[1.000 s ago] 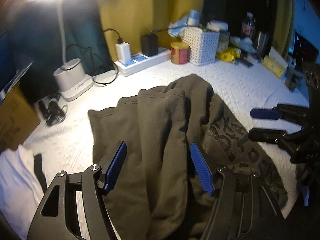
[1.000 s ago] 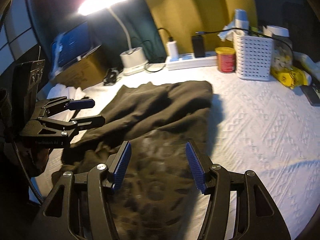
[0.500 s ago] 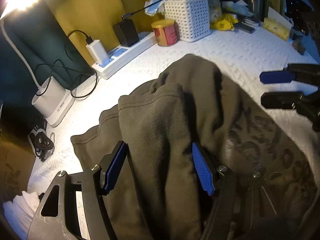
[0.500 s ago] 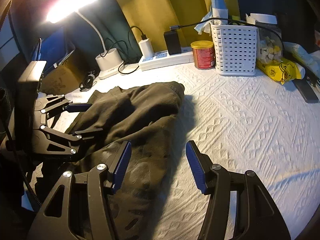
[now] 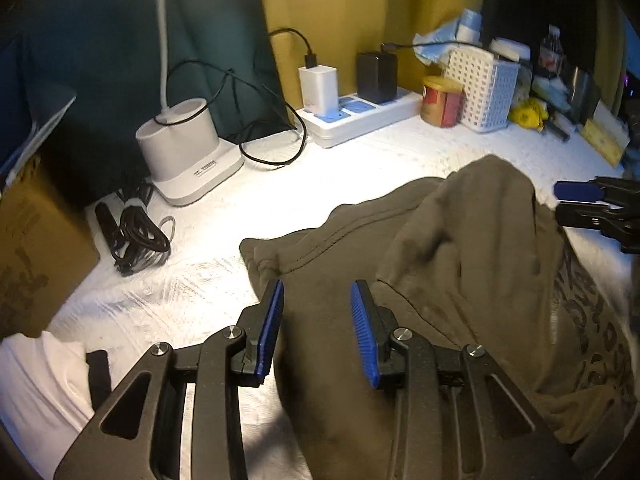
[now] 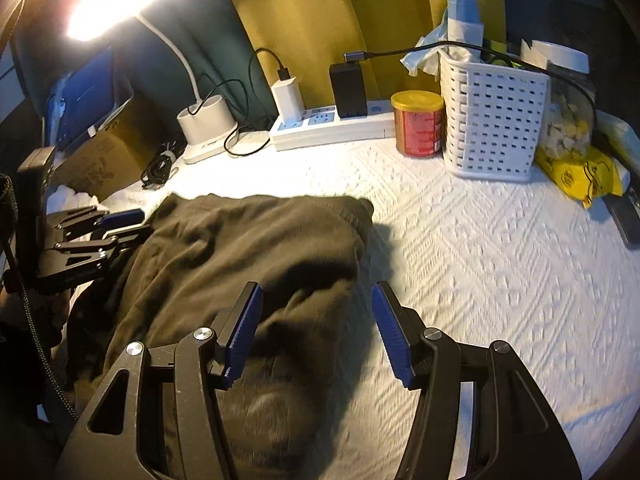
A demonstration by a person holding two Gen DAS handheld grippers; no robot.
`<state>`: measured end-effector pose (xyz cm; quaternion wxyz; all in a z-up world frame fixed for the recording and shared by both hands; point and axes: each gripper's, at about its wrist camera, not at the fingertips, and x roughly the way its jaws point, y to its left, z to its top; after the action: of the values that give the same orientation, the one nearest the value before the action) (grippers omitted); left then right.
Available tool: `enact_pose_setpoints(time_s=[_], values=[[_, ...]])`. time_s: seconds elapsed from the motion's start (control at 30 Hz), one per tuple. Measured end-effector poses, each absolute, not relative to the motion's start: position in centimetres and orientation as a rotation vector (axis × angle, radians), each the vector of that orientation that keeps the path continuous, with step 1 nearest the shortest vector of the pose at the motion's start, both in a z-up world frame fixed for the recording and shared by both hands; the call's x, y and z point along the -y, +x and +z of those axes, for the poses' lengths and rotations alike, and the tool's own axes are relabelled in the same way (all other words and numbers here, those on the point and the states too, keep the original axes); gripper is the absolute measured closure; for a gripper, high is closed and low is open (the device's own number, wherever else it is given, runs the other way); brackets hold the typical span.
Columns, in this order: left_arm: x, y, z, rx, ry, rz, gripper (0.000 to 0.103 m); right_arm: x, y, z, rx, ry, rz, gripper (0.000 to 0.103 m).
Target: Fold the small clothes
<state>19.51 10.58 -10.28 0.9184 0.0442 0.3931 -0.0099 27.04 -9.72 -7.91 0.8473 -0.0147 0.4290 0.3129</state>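
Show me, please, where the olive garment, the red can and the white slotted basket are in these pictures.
olive garment (image 6: 256, 248): right wrist view, rumpled middle.
red can (image 6: 419, 128): right wrist view, red side wall.
white slotted basket (image 6: 494, 120): right wrist view, front wall.

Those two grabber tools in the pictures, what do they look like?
Both look alike: the left gripper and right gripper are black angular frames with silver screws, each ending in two ribbed blue pads. A braided black cable hangs beside the left one.
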Motion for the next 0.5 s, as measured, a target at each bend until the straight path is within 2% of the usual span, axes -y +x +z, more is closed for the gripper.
enact_pose_setpoints(time_s=[0.3, 0.4, 0.43, 0.47, 0.5], values=[[-12.1, 20.9, -12.3, -0.866, 0.045, -0.027, 0.068, 9.2, 30.6, -8.7, -0.928, 0.018, 0.634, 0.043], [-12.0, 20.8, -12.4, -0.832, 0.055, -0.052, 0.069, 9.1, 31.6, -9.1, -0.937, 0.042, 0.638, 0.043], [-11.9, 20.8, -12.4, -0.821, 0.062, -0.058, 0.073, 9.1, 31.9, -9.2, -0.940, 0.047, 0.639, 0.047], [-11.8, 20.8, -12.3, -0.821, 0.070, -0.063, 0.101, 9.1, 32.2, -9.5, -0.945, 0.054, 0.643, 0.067], [-11.7, 20.9, -12.1, -0.815, 0.079, -0.062, 0.103, 9.0, 32.4, -9.7, -0.951, 0.056, 0.650, 0.080]])
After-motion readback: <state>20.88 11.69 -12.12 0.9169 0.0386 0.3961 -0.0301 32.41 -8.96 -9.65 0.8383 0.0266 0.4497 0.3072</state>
